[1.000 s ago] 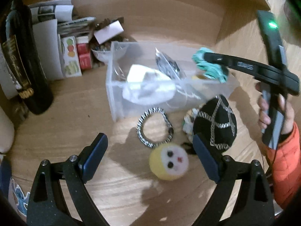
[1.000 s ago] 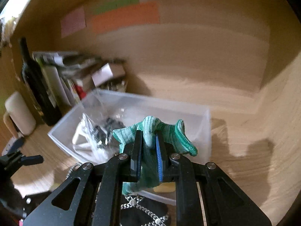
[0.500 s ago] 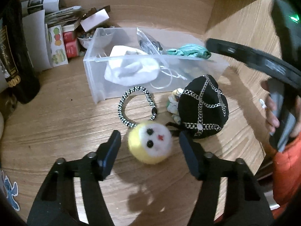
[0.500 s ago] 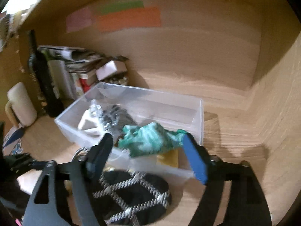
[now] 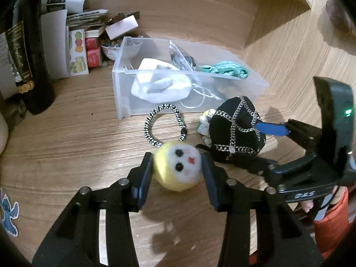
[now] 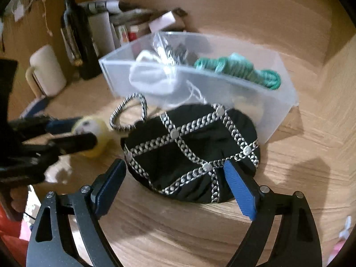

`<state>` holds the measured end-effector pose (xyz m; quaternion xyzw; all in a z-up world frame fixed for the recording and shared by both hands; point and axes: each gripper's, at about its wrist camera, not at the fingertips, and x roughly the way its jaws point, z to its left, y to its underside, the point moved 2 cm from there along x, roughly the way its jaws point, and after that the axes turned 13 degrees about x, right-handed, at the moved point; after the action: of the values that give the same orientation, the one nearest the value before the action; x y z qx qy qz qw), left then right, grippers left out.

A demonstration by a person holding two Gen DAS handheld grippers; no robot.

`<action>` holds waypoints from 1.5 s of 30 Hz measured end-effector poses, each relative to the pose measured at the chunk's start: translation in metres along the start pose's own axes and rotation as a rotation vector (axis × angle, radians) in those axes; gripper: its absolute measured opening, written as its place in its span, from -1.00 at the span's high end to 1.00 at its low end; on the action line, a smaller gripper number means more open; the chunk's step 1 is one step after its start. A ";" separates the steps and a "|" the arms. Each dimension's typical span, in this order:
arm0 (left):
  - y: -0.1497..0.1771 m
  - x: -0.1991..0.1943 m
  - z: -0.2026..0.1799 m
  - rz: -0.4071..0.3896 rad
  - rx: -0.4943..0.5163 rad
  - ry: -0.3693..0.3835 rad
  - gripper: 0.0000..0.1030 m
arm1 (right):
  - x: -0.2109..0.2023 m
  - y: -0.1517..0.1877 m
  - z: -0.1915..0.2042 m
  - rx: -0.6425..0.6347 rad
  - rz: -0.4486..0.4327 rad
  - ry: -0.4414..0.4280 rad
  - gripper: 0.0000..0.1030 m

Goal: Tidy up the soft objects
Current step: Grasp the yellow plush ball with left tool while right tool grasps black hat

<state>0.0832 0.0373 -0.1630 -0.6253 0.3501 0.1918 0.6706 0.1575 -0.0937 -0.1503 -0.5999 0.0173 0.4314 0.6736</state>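
My left gripper (image 5: 176, 173) is shut on the yellow plush ball with a white face (image 5: 178, 169), its pads touching both sides; the ball also shows in the right wrist view (image 6: 93, 131). My right gripper (image 6: 175, 182) is open, its fingers on either side of the black pouch with silver chain (image 6: 193, 153), which also shows in the left wrist view (image 5: 238, 129). The clear plastic bin (image 5: 124, 89) holds a white cloth (image 5: 160, 86), a green knitted piece (image 5: 224, 70) and a small clear bag (image 5: 182, 57). A black-and-white hair tie (image 5: 164, 124) lies in front of the bin.
A dark wine bottle (image 5: 29, 55), papers and small boxes (image 5: 75, 46) stand at the back left. A white mug (image 6: 46, 71) is left of the bin. A small crumpled pale item (image 5: 203, 124) lies beside the pouch. Wooden walls enclose the back and right.
The right gripper let go of the green piece into the bin, opened wide and came down around the black pouch. The left gripper moved forward and closed on the yellow ball.
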 end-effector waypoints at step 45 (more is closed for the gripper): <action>-0.121 -0.034 0.054 -0.237 -0.025 -0.113 0.15 | -0.100 -0.103 -0.014 0.082 -0.452 -0.039 0.65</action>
<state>0.1566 0.0780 -0.0556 -0.6587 0.2331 0.1505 0.6993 0.1635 -0.1516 -0.0184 -0.5519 -0.1130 0.2801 0.7773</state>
